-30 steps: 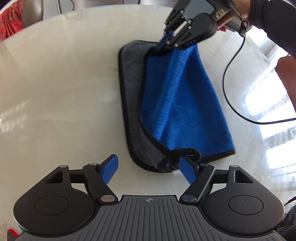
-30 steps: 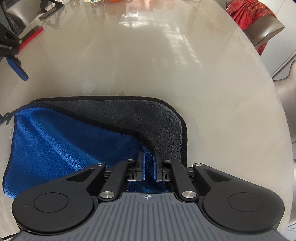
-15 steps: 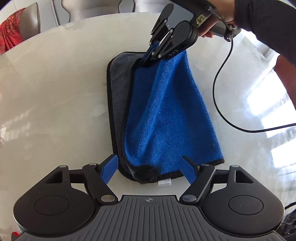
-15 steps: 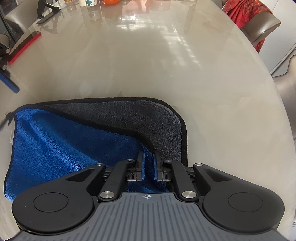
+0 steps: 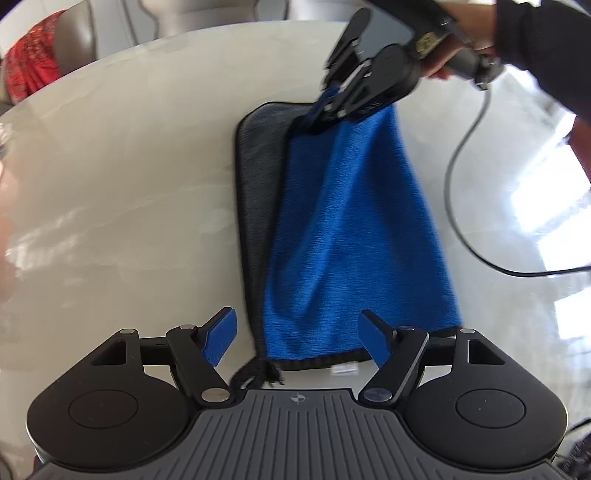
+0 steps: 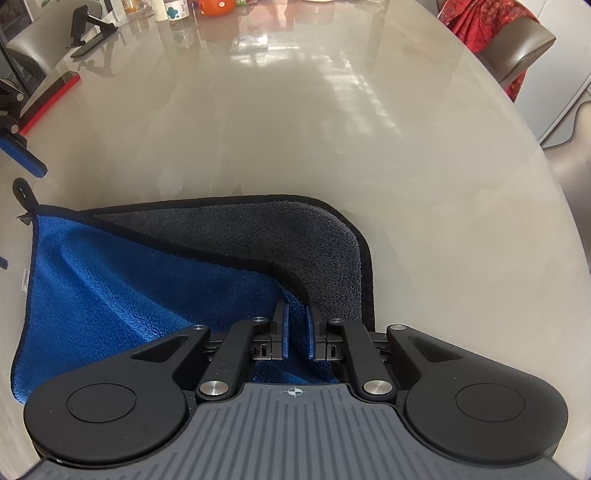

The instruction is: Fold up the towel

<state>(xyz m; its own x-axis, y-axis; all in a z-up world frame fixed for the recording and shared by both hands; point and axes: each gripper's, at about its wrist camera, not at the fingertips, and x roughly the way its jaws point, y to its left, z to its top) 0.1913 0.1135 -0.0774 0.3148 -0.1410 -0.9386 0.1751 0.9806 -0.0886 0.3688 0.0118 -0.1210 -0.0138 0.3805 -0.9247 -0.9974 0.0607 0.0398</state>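
The towel (image 5: 351,236), blue on one side and grey on the other with a black hem, lies on the pale glossy table, its blue half laid over the grey layer (image 5: 258,177). My right gripper (image 6: 295,325) is shut on the towel's far corner and lifts it slightly; in the left wrist view it shows at the far end (image 5: 332,107). My left gripper (image 5: 297,336) is open, its blue pads either side of the near edge, with the hanging loop (image 5: 255,373) just below. The towel also shows in the right wrist view (image 6: 129,295).
A black cable (image 5: 461,206) trails across the table right of the towel. A phone stand (image 6: 88,29), bottles and an orange object (image 6: 218,5) stand at the far end. Chairs with red cloth (image 6: 484,26) border the table.
My left gripper has moved in over the towel's near edge, jaws still open. My right gripper has carried the blue corner further across the grey layer, which is now narrower.
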